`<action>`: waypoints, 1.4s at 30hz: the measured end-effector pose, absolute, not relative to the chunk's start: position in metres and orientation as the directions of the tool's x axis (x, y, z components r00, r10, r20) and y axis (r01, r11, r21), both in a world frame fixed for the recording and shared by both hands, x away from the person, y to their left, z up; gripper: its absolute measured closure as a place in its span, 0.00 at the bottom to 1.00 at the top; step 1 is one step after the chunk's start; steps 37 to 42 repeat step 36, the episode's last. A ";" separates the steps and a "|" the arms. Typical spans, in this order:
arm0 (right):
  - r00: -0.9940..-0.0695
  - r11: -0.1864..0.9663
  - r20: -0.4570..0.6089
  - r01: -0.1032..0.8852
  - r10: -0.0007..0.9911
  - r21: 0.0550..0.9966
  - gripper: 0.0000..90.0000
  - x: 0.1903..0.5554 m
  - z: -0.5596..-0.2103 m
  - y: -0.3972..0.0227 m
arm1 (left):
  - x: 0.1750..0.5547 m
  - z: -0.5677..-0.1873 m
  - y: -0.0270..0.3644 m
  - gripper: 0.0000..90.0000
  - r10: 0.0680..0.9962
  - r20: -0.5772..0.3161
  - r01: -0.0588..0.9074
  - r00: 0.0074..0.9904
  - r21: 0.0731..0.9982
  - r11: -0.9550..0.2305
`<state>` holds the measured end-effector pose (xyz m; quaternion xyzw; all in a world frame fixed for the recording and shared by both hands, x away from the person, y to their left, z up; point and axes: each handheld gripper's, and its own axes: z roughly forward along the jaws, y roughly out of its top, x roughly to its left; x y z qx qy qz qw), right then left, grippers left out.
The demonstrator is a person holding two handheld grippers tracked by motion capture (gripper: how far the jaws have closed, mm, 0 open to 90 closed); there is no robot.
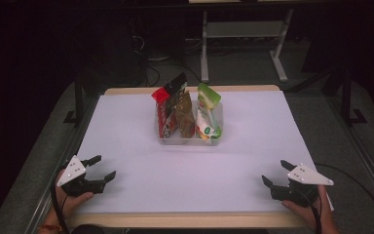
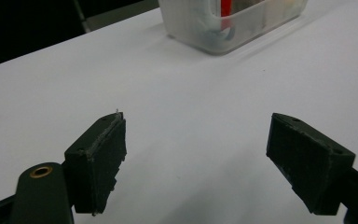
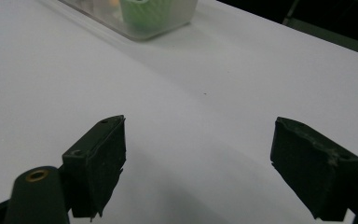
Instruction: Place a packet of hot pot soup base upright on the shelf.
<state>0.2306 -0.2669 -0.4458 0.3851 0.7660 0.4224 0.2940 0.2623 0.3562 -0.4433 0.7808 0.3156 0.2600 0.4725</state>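
A clear plastic bin stands at the middle of the white table, toward the far side. Upright in it are a red snack bag, a brown bag and a green and white pouch. My left gripper rests open near the front left corner, jaws wide apart and empty. My right gripper rests open near the front right corner, also empty. In the left gripper view the bin lies ahead past the open gripper. The right gripper view shows the bin's corner with green packaging beyond the gripper.
The white table surface stretches between both grippers and the bin. A wooden edge runs along the front. Beyond the table stand desk legs and cables on a dark floor.
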 end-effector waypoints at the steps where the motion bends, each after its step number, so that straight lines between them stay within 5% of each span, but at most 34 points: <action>1: -0.530 0.351 -0.131 0.339 0.838 0.873 0.19 0.230 -0.446 -0.266 | 0.262 -0.444 0.355 0.21 0.735 0.113 0.247 0.668 0.899 -0.363; 42: -0.519 0.382 -0.160 0.356 0.840 0.853 0.20 0.232 -0.447 -0.263 | 0.265 -0.444 0.351 0.22 0.752 0.118 0.266 0.648 0.890 -0.369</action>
